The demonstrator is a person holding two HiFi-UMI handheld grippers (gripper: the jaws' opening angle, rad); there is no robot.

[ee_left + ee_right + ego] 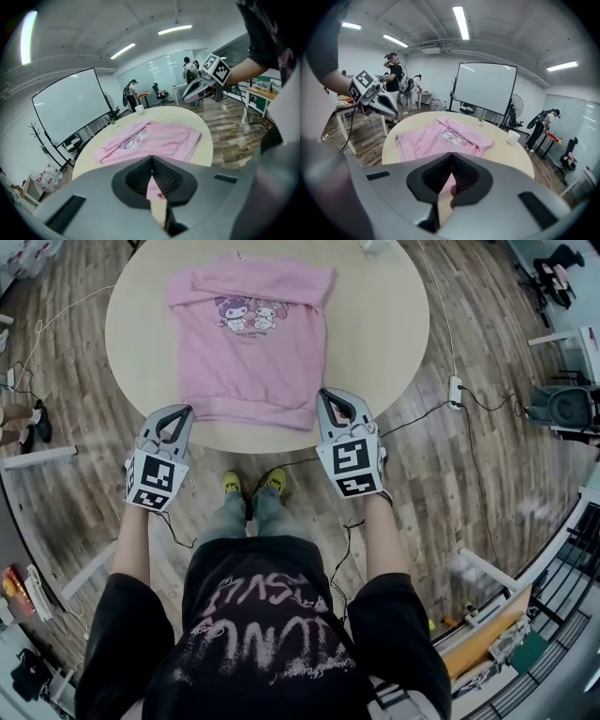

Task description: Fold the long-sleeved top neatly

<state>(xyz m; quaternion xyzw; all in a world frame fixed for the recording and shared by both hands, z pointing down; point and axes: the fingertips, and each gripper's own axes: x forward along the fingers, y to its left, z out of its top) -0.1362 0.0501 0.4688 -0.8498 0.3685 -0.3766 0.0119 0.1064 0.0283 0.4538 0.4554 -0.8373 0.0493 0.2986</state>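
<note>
Clearly the pink top [248,343], flat on the table [384,324], looks light, soft and floppy, best pinched at its near hem corners; the left hand-held gripper [177,412] and right hand-held gripper [329,396] hover closed, empty.

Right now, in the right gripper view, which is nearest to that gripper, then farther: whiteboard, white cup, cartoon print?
1. Cartoon print, on the pink top, centre.
2. White cup, on the table's far right edge.
3. Whiteboard, standing behind the table.
</note>
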